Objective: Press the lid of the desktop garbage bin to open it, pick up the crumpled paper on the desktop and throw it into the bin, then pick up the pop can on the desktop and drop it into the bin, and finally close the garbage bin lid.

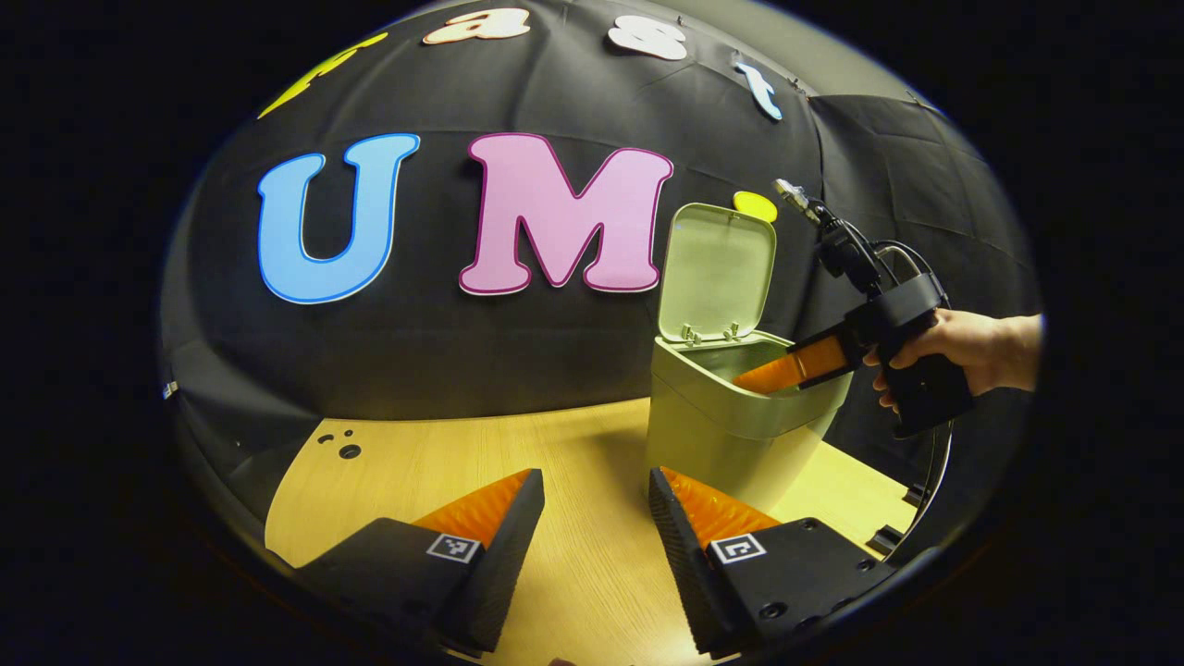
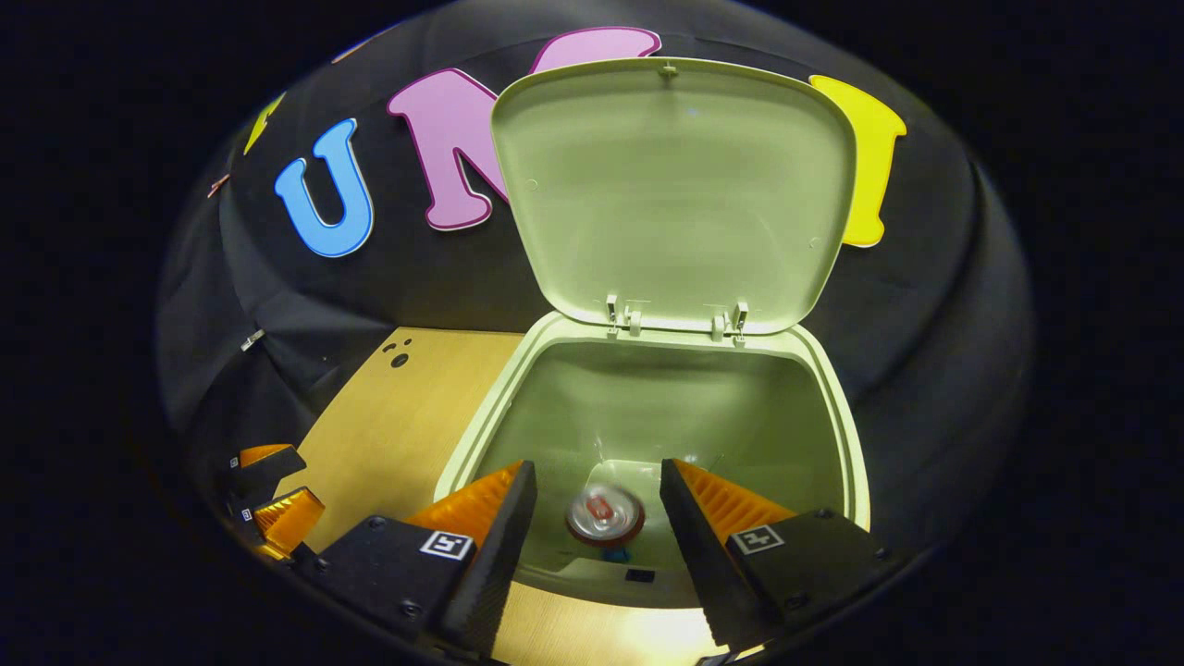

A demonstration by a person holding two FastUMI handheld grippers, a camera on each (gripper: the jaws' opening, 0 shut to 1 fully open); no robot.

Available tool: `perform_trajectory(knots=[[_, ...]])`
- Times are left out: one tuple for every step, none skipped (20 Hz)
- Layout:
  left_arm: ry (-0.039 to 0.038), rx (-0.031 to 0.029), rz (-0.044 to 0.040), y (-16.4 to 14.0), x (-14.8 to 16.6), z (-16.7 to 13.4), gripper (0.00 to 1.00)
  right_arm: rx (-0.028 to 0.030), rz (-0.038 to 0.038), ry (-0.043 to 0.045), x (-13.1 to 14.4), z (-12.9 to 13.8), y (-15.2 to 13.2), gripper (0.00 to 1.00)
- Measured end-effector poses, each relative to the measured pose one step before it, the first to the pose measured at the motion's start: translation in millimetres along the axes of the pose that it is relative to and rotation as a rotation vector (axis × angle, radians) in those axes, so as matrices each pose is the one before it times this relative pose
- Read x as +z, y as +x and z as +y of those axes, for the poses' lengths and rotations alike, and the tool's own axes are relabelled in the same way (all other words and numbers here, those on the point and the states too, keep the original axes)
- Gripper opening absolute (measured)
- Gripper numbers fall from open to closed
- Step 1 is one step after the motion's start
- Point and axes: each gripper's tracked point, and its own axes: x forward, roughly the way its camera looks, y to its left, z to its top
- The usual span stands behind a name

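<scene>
In the left gripper view, one garbage bin stands on the table, its lid raised upright. The left gripper hovers near its base, fingers wide and empty. A hand holds the right gripper over the rim.

In the right gripper view, one pop can lies blurred inside the bin, between the right gripper's wide, empty fingers. The left gripper shows at the table's edge.

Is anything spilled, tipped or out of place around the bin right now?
Nothing stands out. The bin stands upright on the table with its lid raised. The pop can is inside, blurred, below the open right tongs. Left tongs open, apart.
</scene>
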Motion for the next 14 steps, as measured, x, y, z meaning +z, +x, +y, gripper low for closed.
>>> perform_trajectory(knots=[[0.00083,0.00152,-0.00208,-0.05,0.38,-0.39,0.75,-0.00201,-0.00817,-0.00357,1.75,0.26,-1.93,0.87],[0.00159,0.0053,-0.00351,-1.66,0.18,0.53,0.75,0.00244,-0.01242,-0.00189,2.42,0.79,-2.04,0.89],[0.00202,0.0043,-0.00475,-1.59,1.12,0.53,0.75,0.00096,-0.01785,-0.00109,3.17,1.02,-3.44,0.89],[0.00144,0.00769,-0.00858,-3.07,1.19,0.35,0.75,-0.00018,-0.02239,0.00233,5.33,1.52,-6.1,0.89],[-0.00082,0.00734,-0.00291,-2.1,0.47,1.38,0.75,0.00432,-0.02853,-0.00262,5.22,2.24,-7.02,0.89],[-0.00153,0.00981,-0.00343,-3.58,-0.31,1.43,0.75,0.0059,-0.03105,-0.00826,5.43,2.85,-8.84,0.9],[-0.00378,0.00959,-0.00494,-3.03,0.92,2.05,0.75,0.00071,-0.03016,-0.00672,7.1,1.04,-10.82,0.9],[-0.00752,0.00652,-0.00249,-3.87,-0.07,0.98,0.75,0.00155,-0.03124,-0.00601,7.6,0.44,-12.14,0.89],[-0.00621,0.01228,-0.00254,-3.71,0.29,2.61,0.76,0.00064,-0.0301,-0.00048,8.21,0.66,-10.38,0.89],[-0.00996,0.01173,0.0014,-3.46,-1.97,1.95,0.75,0.0019,-0.03058,0.00053,7.87,0.49,-8.21,0.89],[-0.01087,0.00576,0.00169,-3.26,-1.2,0.39,0.75,0.00048,-0.02575,-0.00073,8.61,-5.31,-9.48,0.89],[-0.00723,0.01159,0.0027,-3.58,-2.36,2.6,0.76,-0.00199,-0.021,0.00013,6.68,-1.13,-8.18,0.89],[-0.0053,0.00471,0.00072,-2.09,-1.09,0.17,0.75,-0.00191,-0.0156,0.00355,5.32,-1.46,-7.33,0.89],[-0.00145,0.00931,0.00167,-2.45,-0.47,1.64,0.75,0.00623,-0.01004,0.00609,4.55,1.12,-5.53,0.89]])
